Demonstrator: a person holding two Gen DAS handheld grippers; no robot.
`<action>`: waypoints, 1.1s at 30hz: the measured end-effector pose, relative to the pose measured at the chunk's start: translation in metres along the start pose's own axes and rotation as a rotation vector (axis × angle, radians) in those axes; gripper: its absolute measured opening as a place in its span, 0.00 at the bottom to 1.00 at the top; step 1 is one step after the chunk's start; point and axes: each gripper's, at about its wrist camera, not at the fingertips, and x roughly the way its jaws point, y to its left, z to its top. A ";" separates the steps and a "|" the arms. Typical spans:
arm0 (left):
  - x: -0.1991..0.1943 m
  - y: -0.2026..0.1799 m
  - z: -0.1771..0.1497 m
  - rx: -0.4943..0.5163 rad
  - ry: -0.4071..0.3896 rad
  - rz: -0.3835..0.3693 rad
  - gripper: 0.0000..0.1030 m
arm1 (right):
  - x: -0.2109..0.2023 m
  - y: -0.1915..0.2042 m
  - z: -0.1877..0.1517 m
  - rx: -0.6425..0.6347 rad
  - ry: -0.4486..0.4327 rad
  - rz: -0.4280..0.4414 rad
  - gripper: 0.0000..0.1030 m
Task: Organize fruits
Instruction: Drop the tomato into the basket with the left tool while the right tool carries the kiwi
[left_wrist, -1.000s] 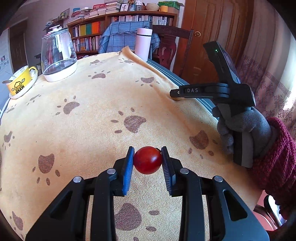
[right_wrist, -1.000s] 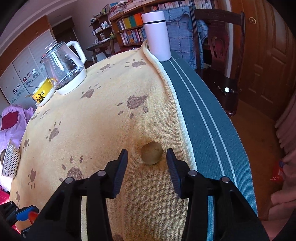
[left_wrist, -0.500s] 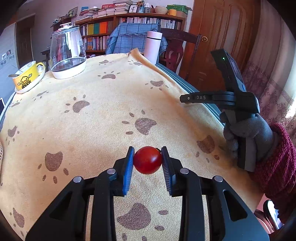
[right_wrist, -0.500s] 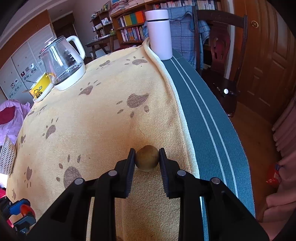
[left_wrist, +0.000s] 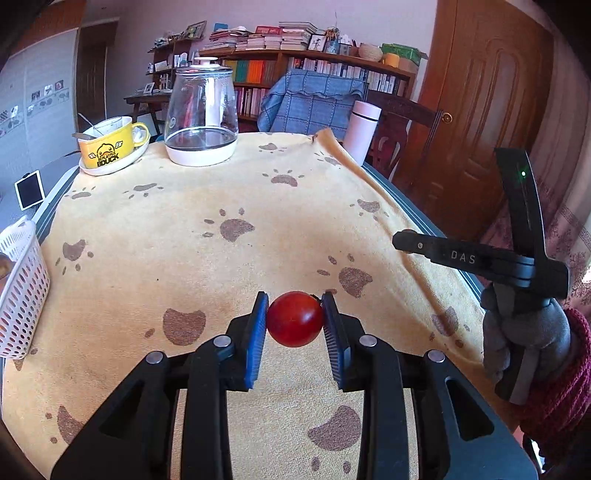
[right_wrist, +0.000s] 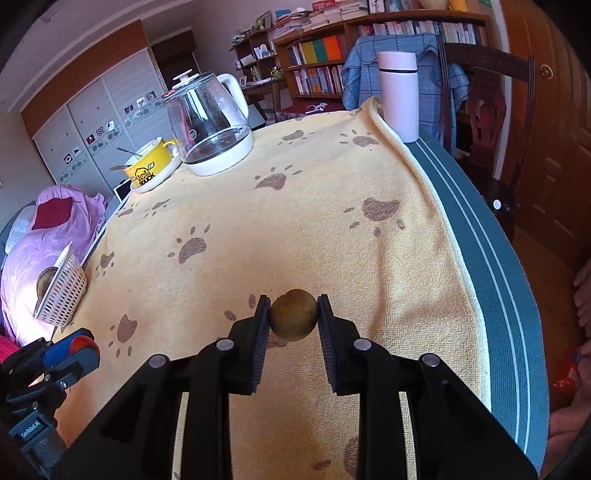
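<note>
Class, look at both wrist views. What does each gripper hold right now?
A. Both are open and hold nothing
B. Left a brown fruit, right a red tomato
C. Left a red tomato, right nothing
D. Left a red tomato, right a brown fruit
D: the left gripper is shut on the red tomato, and the right gripper clamps the brown fruit.

The left gripper (left_wrist: 294, 321) has 2 black arms with triangular cut-outs, 4 silver rivets and ribbed blue pads (left_wrist: 255, 339). The right gripper (right_wrist: 293, 317) is built alike, with dark pads. At 3 o'clock in the left view its black body shows white "DAS" lettering and a green light, above a grey glove (left_wrist: 524, 343) and a dark red knitted sleeve (left_wrist: 565, 391).
</note>
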 end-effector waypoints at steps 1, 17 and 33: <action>-0.005 0.007 0.002 -0.009 -0.016 0.020 0.29 | 0.000 0.005 -0.001 -0.005 0.002 0.008 0.25; -0.088 0.119 0.006 -0.194 -0.186 0.248 0.29 | 0.005 0.066 -0.010 -0.060 0.020 0.083 0.25; -0.116 0.201 -0.014 -0.339 -0.216 0.378 0.29 | 0.012 0.108 -0.014 -0.107 0.038 0.113 0.25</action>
